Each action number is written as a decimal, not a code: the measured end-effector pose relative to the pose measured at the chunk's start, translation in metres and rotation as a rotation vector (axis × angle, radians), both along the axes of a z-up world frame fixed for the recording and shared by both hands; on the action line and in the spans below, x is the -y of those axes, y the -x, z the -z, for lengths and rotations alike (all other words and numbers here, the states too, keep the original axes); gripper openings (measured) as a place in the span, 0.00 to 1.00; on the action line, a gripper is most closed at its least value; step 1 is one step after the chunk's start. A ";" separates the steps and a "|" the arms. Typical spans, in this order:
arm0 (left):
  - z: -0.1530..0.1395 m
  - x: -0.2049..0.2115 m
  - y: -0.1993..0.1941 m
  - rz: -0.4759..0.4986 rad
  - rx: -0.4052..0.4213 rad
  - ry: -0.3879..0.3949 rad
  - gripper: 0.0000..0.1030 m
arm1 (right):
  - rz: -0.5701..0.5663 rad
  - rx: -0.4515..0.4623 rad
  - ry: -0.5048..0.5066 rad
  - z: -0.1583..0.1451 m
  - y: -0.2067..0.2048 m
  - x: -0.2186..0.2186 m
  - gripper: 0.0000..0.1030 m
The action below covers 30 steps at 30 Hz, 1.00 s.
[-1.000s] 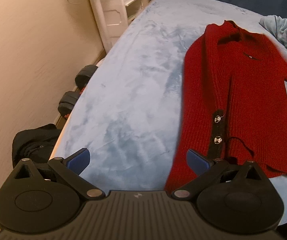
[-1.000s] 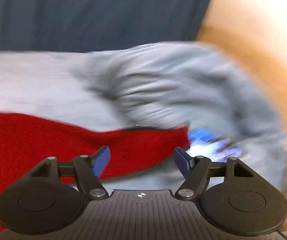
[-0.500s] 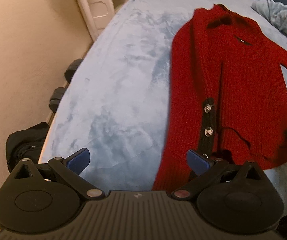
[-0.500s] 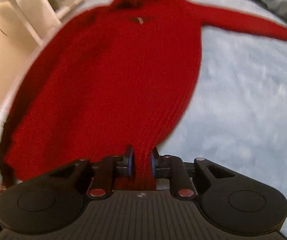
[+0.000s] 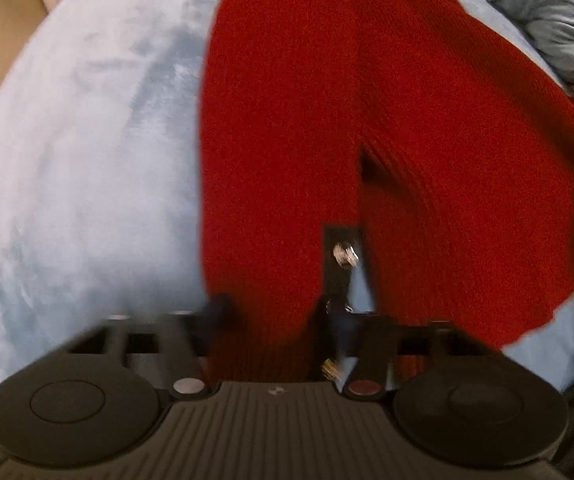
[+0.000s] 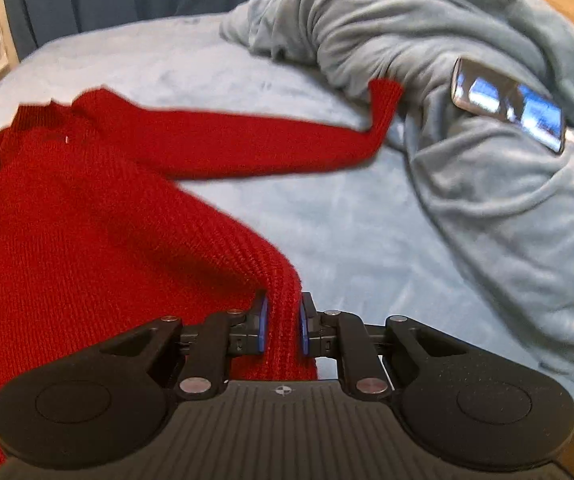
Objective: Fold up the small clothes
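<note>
Red knit sweater (image 6: 87,240) lies spread on the pale blue bed (image 6: 347,220), filling the left and centre of the right view; soft, floppy and stretchy, it will sag and drag, so the hem corners look like the best hold. Right tool (image 6: 281,320) is clamped on the hem edge at lower centre; left tool (image 5: 275,312) has just been closing with hem fabric between its pads. That view is motion-blurred, so whether it's pinching yet I can't tell.
</note>
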<state>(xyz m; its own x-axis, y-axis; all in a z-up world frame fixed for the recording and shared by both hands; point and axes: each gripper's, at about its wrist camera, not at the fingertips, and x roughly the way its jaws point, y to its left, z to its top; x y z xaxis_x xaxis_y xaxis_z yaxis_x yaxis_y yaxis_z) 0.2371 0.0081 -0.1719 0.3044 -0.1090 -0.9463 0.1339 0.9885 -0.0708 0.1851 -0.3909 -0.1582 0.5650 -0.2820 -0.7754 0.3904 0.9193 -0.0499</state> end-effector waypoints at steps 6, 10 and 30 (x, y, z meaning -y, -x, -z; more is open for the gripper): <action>-0.026 -0.050 -0.036 -0.080 0.060 -0.031 0.15 | -0.002 -0.005 -0.043 0.013 0.001 0.007 0.15; -0.057 -0.078 -0.064 -0.152 0.228 -0.161 0.14 | -0.008 -0.006 -0.043 0.011 0.000 0.008 0.16; -0.023 0.047 0.082 0.117 0.207 0.063 1.00 | -0.321 -0.014 -0.416 0.018 0.083 -0.078 0.51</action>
<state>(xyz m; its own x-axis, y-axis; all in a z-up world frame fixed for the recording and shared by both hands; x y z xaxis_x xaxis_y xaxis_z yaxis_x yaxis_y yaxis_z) 0.1552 -0.0385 -0.1488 0.4725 -0.2119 -0.8555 0.2655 0.9598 -0.0911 0.1024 -0.3126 -0.1762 0.5608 0.2369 -0.7933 0.0875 0.9359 0.3412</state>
